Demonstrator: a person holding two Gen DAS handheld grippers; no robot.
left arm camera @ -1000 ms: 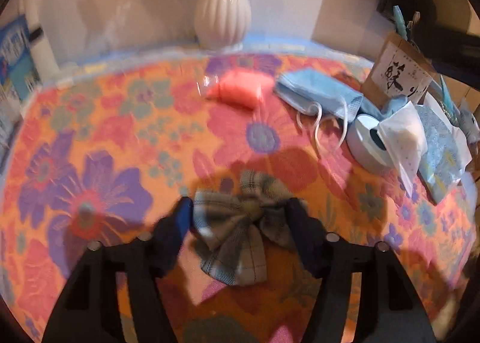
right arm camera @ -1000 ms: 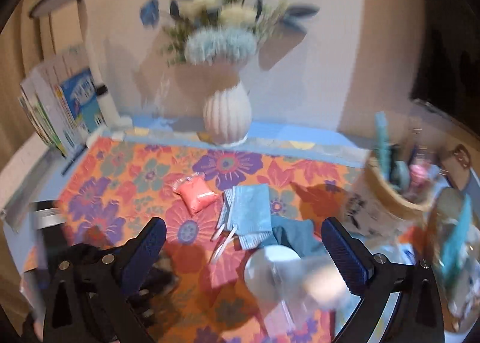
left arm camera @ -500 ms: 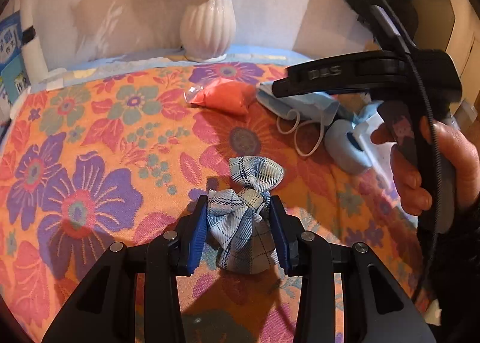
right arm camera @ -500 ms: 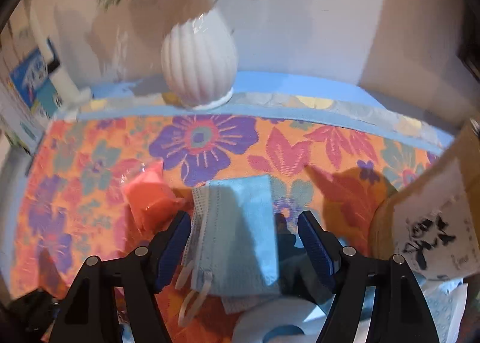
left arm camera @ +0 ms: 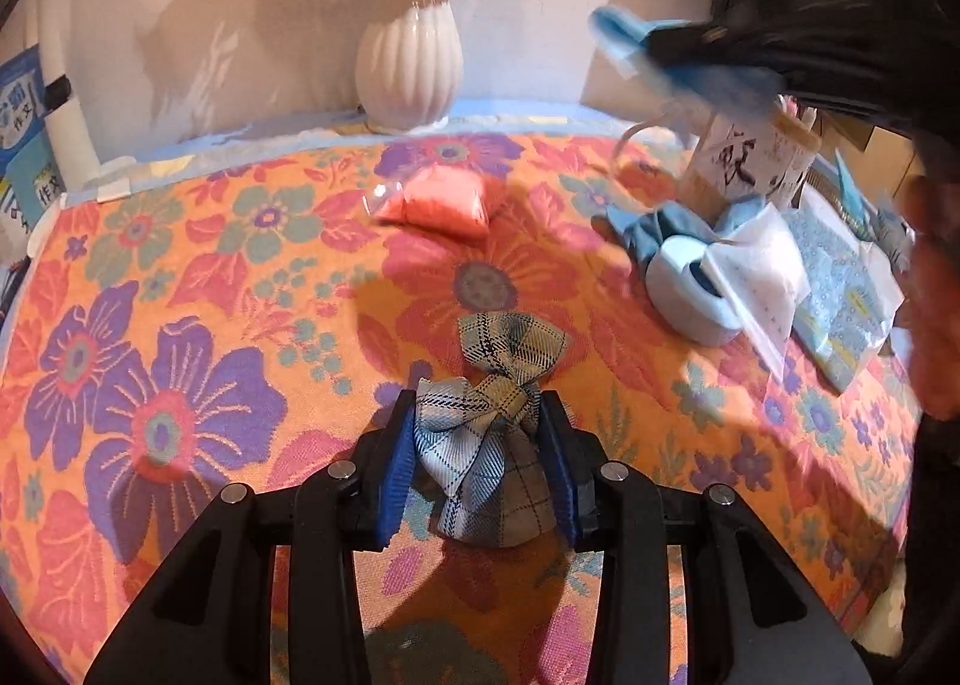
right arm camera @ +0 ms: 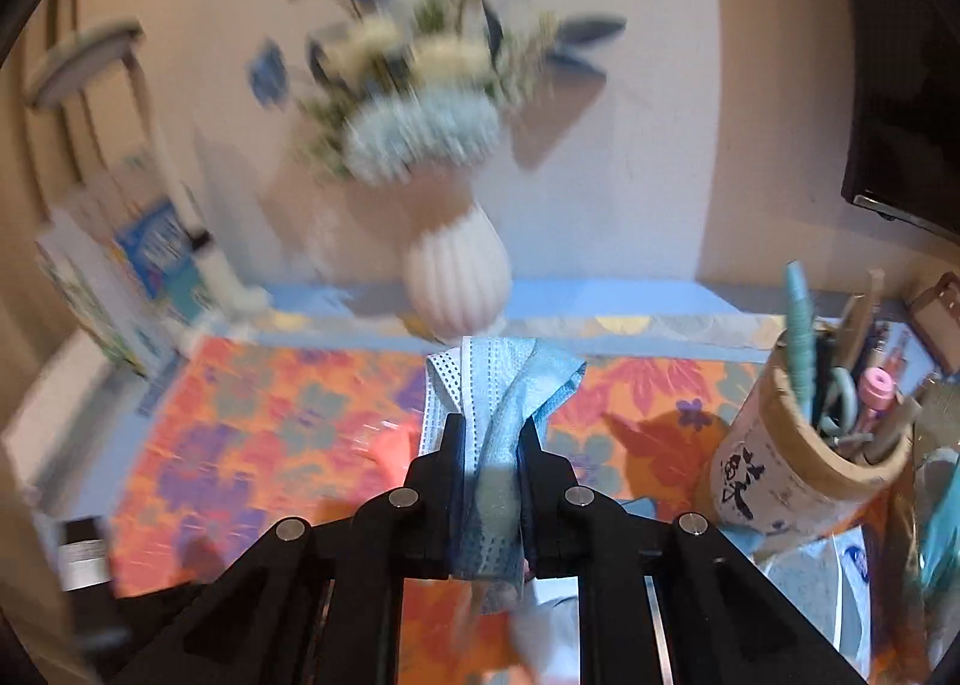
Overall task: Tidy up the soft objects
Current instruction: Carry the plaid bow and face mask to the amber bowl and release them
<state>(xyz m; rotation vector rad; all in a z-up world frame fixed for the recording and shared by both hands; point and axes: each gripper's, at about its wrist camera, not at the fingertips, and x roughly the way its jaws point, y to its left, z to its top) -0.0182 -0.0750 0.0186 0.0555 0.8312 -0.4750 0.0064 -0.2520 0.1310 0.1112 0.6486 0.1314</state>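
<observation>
While left tool (left arm camera: 477, 439) pinches plaid bow (left arm camera: 489, 433), only right cam shows right tool (right arm camera: 489, 433) clamping masks (right arm camera: 495, 415).

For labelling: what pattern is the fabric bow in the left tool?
Plaid: the grey-blue and beige checked fabric bow, clearest in the left wrist view.

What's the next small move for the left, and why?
Probably lift. The left hand-held gripper is shut on the plaid bow, which seems to lie on the floral cloth. The right hand-held gripper has its face masks off the table, so raising the bow clear comes next.
</observation>
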